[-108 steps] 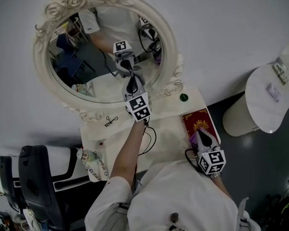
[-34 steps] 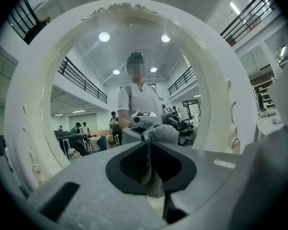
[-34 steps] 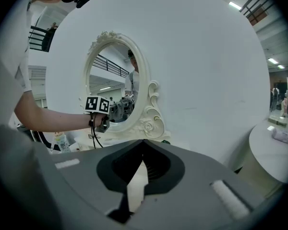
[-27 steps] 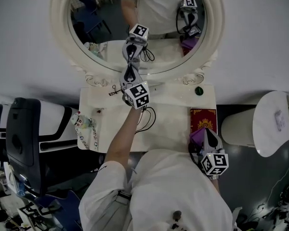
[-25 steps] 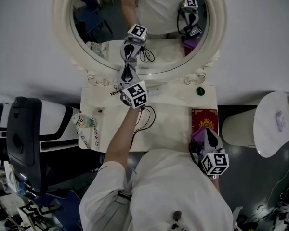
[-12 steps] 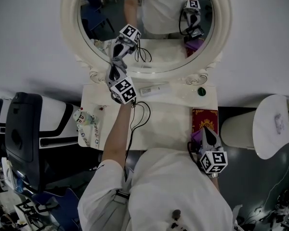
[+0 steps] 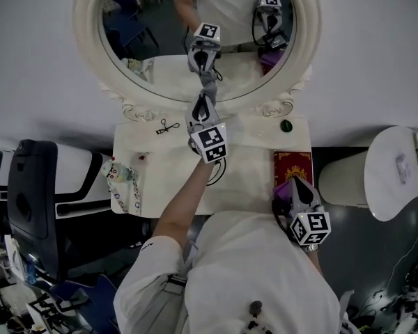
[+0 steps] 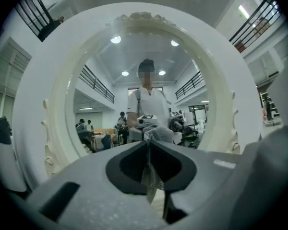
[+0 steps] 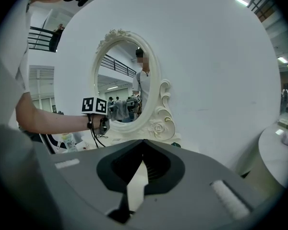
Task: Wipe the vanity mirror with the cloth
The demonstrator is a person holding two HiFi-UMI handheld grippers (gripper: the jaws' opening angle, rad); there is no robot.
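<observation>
Grey cloth held on the lower glass of the mirror

The oval cream-framed vanity mirror (image 7: 153, 26) stands at the far edge of the white dressing table (image 7: 160, 169). The left gripper (image 7: 204, 101), jaws clamped on the crumpled grey cloth (image 7: 208, 86), holds it against the glass's lower middle. The right gripper (image 7: 297, 184) hangs near right, its 2 jaws closed on nothing, by the near end of a red gold-printed booklet (image 7: 292, 165).

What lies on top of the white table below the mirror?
A small black tool, a green round thing and a red booklet lie on the table. The left gripper and forearm cover its middle, so that part is hidden.
</observation>
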